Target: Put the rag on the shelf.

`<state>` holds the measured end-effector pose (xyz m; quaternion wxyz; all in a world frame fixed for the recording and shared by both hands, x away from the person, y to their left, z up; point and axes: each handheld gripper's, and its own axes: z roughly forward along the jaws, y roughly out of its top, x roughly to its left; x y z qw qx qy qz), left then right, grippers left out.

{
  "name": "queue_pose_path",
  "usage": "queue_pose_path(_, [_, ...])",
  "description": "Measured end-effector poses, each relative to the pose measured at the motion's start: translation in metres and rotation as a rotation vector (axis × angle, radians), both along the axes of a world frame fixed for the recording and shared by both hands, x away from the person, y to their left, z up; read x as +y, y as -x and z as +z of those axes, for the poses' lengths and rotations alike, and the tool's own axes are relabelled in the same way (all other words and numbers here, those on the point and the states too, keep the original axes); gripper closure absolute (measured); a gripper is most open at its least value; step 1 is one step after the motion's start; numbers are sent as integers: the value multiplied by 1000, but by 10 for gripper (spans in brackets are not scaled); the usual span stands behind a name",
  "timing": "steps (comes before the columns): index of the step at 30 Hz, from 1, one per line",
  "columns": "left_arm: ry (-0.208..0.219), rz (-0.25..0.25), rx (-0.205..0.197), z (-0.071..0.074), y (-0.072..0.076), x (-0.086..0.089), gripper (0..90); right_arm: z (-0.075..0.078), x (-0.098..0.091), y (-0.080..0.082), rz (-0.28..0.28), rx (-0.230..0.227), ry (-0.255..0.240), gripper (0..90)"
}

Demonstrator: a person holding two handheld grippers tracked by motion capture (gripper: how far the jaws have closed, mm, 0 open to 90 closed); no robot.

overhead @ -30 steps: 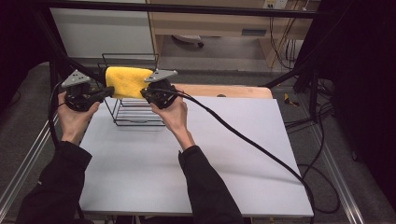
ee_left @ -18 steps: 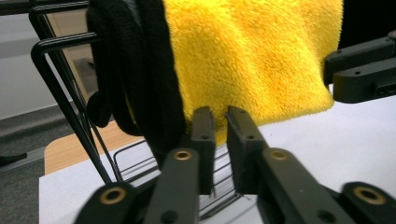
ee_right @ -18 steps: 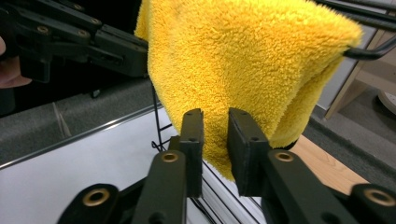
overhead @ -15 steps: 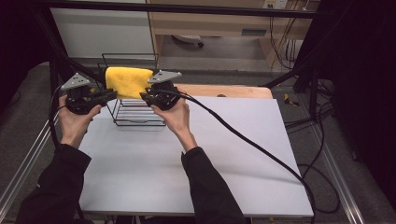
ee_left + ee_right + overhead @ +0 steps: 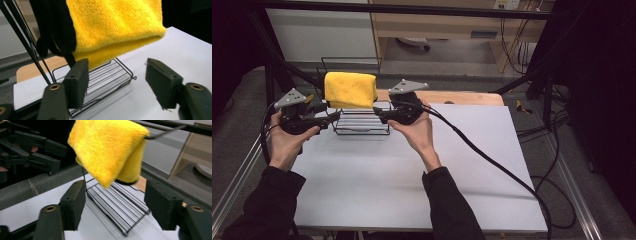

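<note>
Where a black wire rack [image 5: 359,117] stands at the upper left of the white worktop [image 5: 412,175], a yellow towel [image 5: 350,89] hangs folded over its top bar, clear of the rack's wire base. I hold my left gripper [image 5: 330,117] just left of the towel and my right gripper [image 5: 379,116] just right of it, both aimed inward. In the left gripper view my jaws stand apart, empty, below the towel's lower edge [image 5: 117,47]. In the right gripper view my jaws are likewise spread and empty, the towel [image 5: 110,150] at upper centre and my other gripper [image 5: 53,156] at upper left.
</note>
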<state>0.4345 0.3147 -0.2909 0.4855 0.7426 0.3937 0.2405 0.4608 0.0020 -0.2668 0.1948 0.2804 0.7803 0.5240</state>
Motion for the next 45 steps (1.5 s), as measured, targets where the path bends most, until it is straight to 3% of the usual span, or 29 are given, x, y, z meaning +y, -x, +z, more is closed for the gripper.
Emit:
queue_pose_path(8, [18,-19,21,-18,12,-9,212,-6,-48,17,-56,25,7,151])
queue_pose_path(12, [3,-38,22,-26,17,-19,153,-17,-74,27,-75,38,18,97])
queue_pose_path(17, [6,-70,25,-36,27,-29,110,-33,-107,36,-108,62,39,70])
queue_pose_path(22, [-2,-89,32,-51,35,-36,95,-50,-140,40,-153,94,21,52])
queue_pose_path(26, [-25,-90,61,-68,37,-40,93,-67,-162,44,-172,123,14,51])
queue_pose_path(29, [-55,-74,71,-80,39,-42,94,-80,-175,47,-178,141,10,43])
queue_pose_path(39, [-56,-104,105,-116,44,-42,94,-122,-207,60,-205,217,16,16])
queue_pose_path(42, [-50,-116,116,-124,46,-41,95,-135,-216,64,-191,229,27,7])
queue_pose_path(45, [-72,-129,124,-131,47,-41,95,-148,-224,69,-197,240,45,7])
